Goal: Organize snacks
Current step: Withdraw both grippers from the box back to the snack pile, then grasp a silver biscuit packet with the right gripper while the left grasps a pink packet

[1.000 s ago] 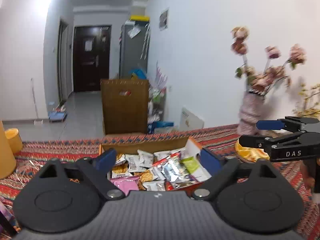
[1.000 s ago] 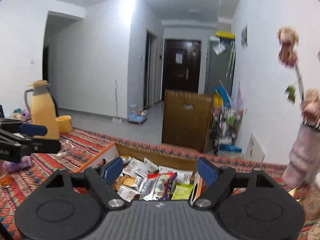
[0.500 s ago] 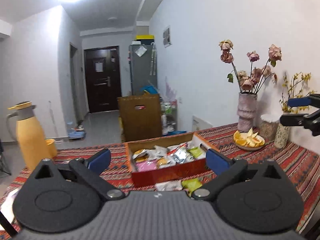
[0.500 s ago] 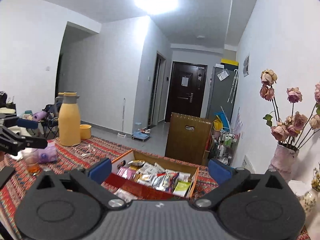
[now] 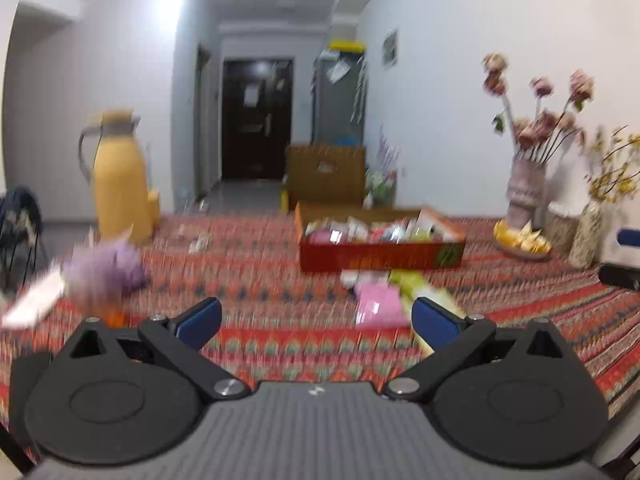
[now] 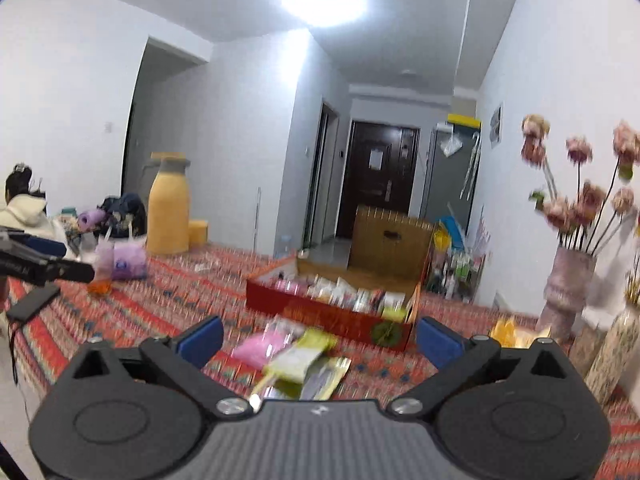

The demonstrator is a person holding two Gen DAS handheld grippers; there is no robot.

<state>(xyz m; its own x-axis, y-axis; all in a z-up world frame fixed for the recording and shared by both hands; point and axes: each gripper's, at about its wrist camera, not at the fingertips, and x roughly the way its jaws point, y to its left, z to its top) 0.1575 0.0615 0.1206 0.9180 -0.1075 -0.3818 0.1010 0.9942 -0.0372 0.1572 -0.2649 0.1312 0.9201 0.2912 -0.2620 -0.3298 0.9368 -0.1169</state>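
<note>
A red cardboard box (image 5: pixel 382 254) (image 6: pixel 332 314) full of snack packets stands on the red patterned tablecloth (image 5: pixel 256 292). In front of it lie loose packets: a pink one (image 5: pixel 378 308) (image 6: pixel 260 342), a yellow-green one (image 5: pixel 412 282) (image 6: pixel 300 356) and a silvery one (image 6: pixel 326 376). My left gripper (image 5: pixel 316 320) is open and empty, well short of the box, the pink packet just beyond its right finger. My right gripper (image 6: pixel 320 338) is open and empty too, above the loose packets. The left gripper's arm (image 6: pixel 36 260) shows at the left edge of the right wrist view.
A yellow jug (image 5: pixel 120 180) (image 6: pixel 168 204) and a purple tissue pack (image 5: pixel 104 268) (image 6: pixel 120 258) stand at the left. A vase of pink flowers (image 5: pixel 524 192) (image 6: pixel 568 280), a fruit plate (image 5: pixel 520 240) and a dark phone (image 6: pixel 32 302) are on the table. A seated person (image 6: pixel 24 208) is far left.
Both grippers have pulled back from over the box toward the near table edge. The box now looks farther off, and loose packets show in front of it. The jaws widened early on.
</note>
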